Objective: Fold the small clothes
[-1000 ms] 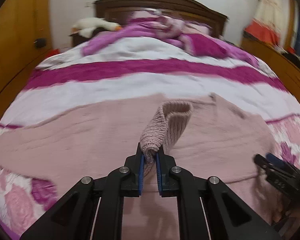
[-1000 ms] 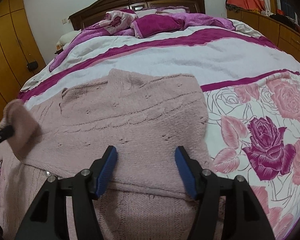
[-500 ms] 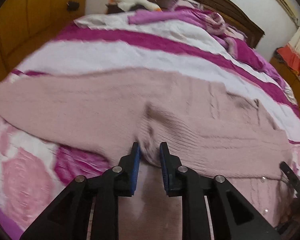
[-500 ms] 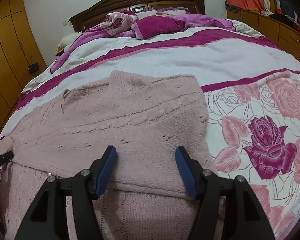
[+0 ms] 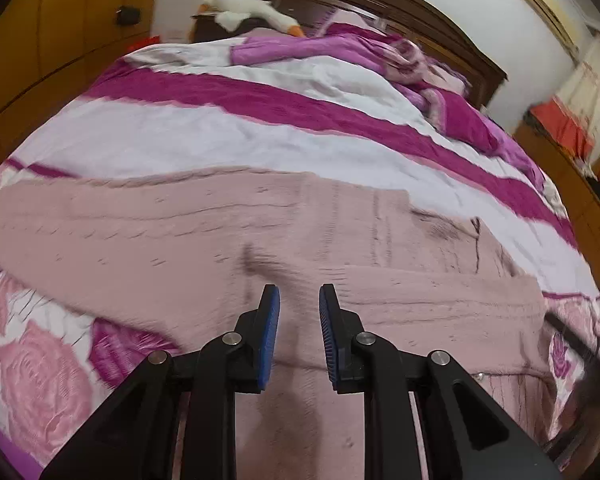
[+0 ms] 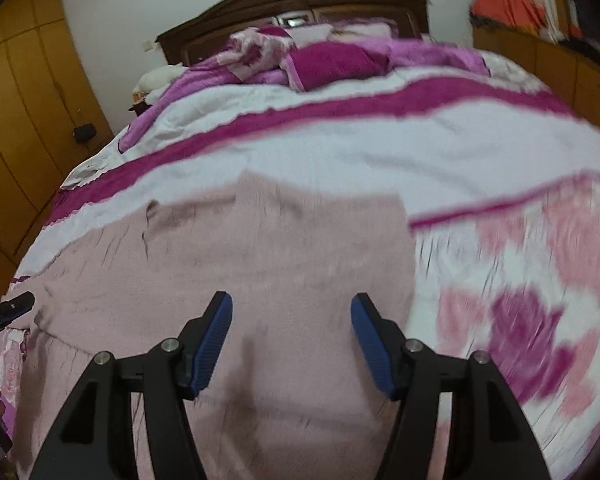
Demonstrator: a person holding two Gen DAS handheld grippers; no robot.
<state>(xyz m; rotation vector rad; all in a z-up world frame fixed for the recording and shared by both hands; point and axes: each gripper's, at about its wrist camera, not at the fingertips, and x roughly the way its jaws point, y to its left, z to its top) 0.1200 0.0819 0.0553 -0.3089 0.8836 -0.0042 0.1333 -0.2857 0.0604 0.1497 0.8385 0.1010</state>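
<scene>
below us, a bed (image 5: 260, 136) fills both views, its quilt (image 6: 380, 148) banded white and magenta, with pink and magenta roses printed along the near edge. we see a dark carved wooden headboard (image 6: 300, 0) against a white wall, orange-brown wardrobe doors (image 6: 24, 120) on one side, a low wooden cabinet (image 5: 580, 184) on the other, and a white plush goose (image 5: 248, 8) lying beside the pillows. we find no writing we can read. our pink knitted sweater (image 5: 260, 240) lies spread flat across the near part of the quilt, one sleeve stretched out sideways. our left gripper (image 5: 299, 300) hangs over the knit with its blue pads a narrow gap apart, holding nothing. our right gripper (image 6: 291, 308) hangs over the sweater's body, jaws wide and empty; its view is blurred.
</scene>
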